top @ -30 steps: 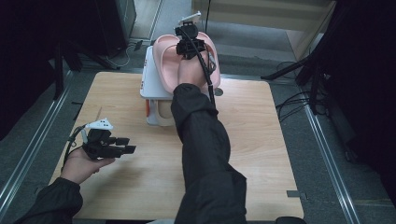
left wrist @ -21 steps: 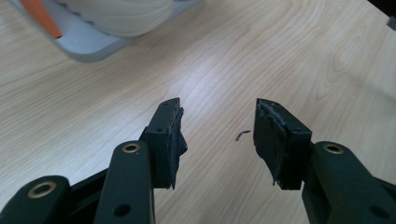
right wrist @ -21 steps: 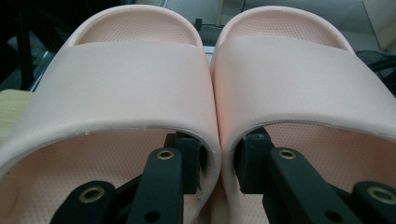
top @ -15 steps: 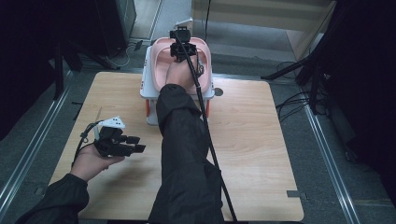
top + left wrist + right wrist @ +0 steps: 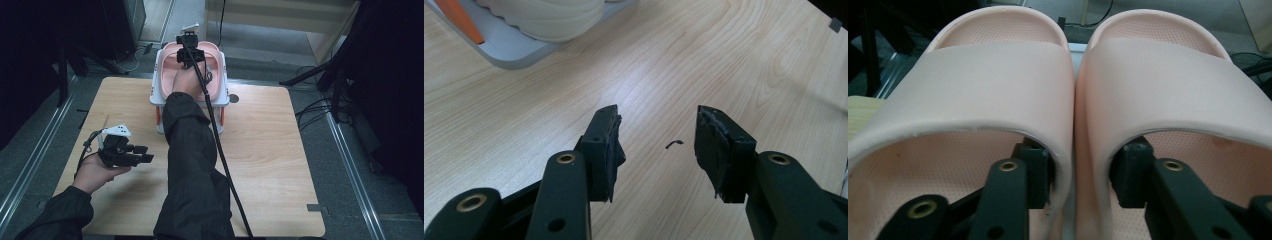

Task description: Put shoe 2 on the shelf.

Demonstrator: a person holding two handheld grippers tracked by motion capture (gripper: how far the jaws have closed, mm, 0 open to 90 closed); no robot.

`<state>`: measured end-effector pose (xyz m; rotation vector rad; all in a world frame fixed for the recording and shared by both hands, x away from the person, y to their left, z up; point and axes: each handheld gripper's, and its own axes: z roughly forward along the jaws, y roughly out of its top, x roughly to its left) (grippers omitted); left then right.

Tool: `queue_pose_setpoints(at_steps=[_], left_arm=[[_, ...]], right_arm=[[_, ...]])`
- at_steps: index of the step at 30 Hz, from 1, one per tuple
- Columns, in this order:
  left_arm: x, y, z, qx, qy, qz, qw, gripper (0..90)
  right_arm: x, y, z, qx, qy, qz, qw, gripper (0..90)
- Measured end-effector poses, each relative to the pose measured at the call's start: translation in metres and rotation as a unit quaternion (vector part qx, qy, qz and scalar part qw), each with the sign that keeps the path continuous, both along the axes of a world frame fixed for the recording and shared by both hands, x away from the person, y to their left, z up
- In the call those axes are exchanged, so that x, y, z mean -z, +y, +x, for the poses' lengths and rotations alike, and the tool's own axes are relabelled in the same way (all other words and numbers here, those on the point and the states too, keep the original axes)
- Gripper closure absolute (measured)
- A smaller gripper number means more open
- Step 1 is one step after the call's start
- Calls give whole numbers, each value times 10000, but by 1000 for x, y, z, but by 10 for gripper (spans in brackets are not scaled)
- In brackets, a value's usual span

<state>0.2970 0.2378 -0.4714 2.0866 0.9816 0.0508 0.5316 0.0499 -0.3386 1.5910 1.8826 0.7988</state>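
Two pink slippers sit side by side on a white rack at the 12 o'clock edge of the tabletop: left slipper, right slipper. The right tool is at the pair, one jaw tucked inside each slipper, with the two inner walls between the jaws. Its jaws have just been opening; the pads look slightly off the walls, so it reads as a loosened pinch, not a firm hold. Judged from that, the slippers are already placed on the rack and the release is under way; what's left is to draw the right tool out.

The left tool hovers at about 8 o'clock over bare wood, jaws moderately wide, nothing between them; the left gripper view shows a tiny dark scrap on the tabletop beyond its tips.

Count: 2 slippers, 1 rack, 2 tools, 1 tabletop. A pale ridged object rests on a grey base with an orange post under the rack; what it is cannot be told.
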Motion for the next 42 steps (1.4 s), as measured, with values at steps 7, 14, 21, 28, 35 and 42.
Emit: queue_pose_setpoints(at_steps=[7, 14, 21, 28, 35, 42], left_arm=[[2, -4, 1, 34, 20, 40, 10000, 519], [3, 1, 1, -89, 48, -11, 9999, 511], [2, 3, -2, -187, -16, -96, 9998, 496], [4, 2, 1, -218, 22, -74, 9997, 475], [5, 7, -1, -270, 27, -12, 9996, 462], [7, 9, 0, -304, 23, -18, 9995, 457]], right_arm=[[4, -5, -1, -156, 86, 162, 9997, 522], [2, -13, -20, -595, 3, 194, 9980, 462], [-3, -30, -43, -975, -90, 193, 9950, 461], [-8, -43, -71, -1414, -158, 335, 9893, 461], [-7, -62, -95, -1851, -207, 563, 9809, 492], [-2, -80, -121, -2317, -200, 660, 9703, 501]])
